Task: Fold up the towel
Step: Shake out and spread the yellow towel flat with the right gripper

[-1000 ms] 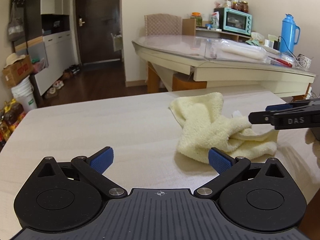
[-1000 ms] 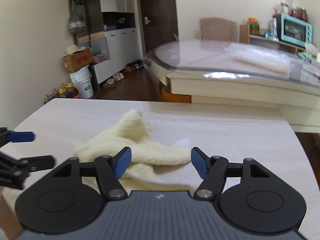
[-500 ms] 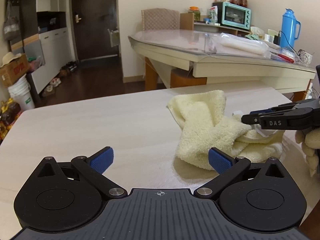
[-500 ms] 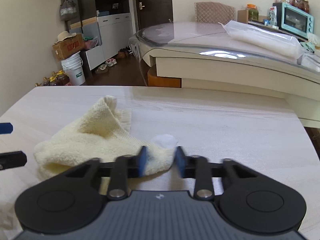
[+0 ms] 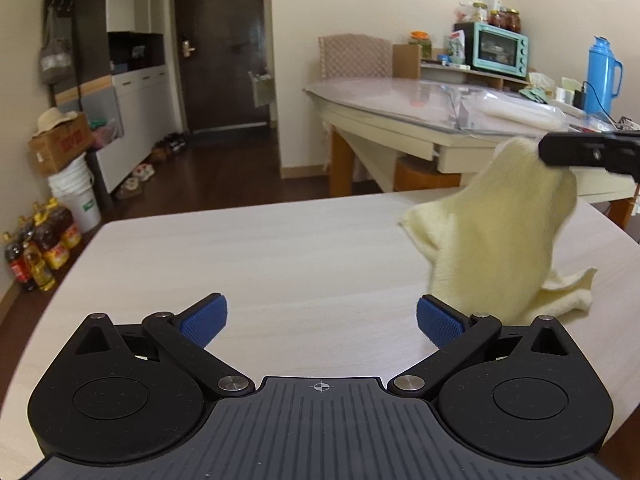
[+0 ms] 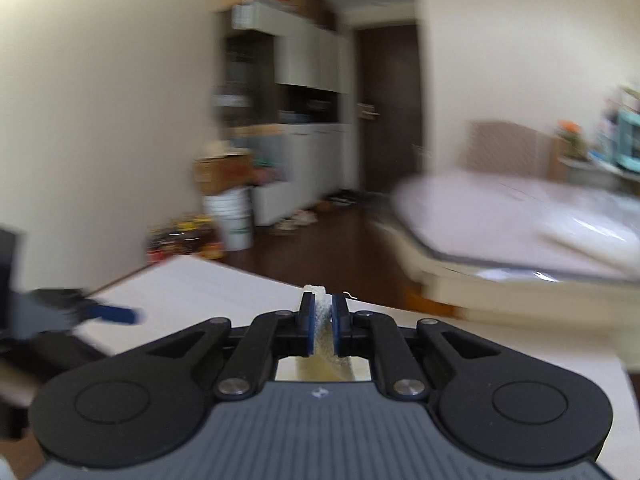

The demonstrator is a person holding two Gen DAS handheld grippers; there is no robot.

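Note:
A pale yellow towel [image 5: 496,232] hangs from my right gripper [image 5: 548,152] at the right of the left wrist view, its lower part still resting on the light wooden table [image 5: 260,256]. In the right wrist view my right gripper [image 6: 320,312] is shut on a corner of the towel [image 6: 318,312], with the rest hidden below the jaws. My left gripper [image 5: 320,316] is open and empty, low over the table, to the left of the towel. It shows blurred at the left edge of the right wrist view [image 6: 100,312].
Beyond the table stands a second table [image 5: 420,120] with a plastic cover, a teal oven [image 5: 500,48] and a blue flask [image 5: 602,72]. A white bucket [image 5: 76,200], a box and bottles [image 5: 40,244] stand on the floor at the left. The right wrist view is motion-blurred.
My right gripper closed on a towel corner and lifted it up off the table, stretching the towel upward. My left gripper stayed open and roughly in place.

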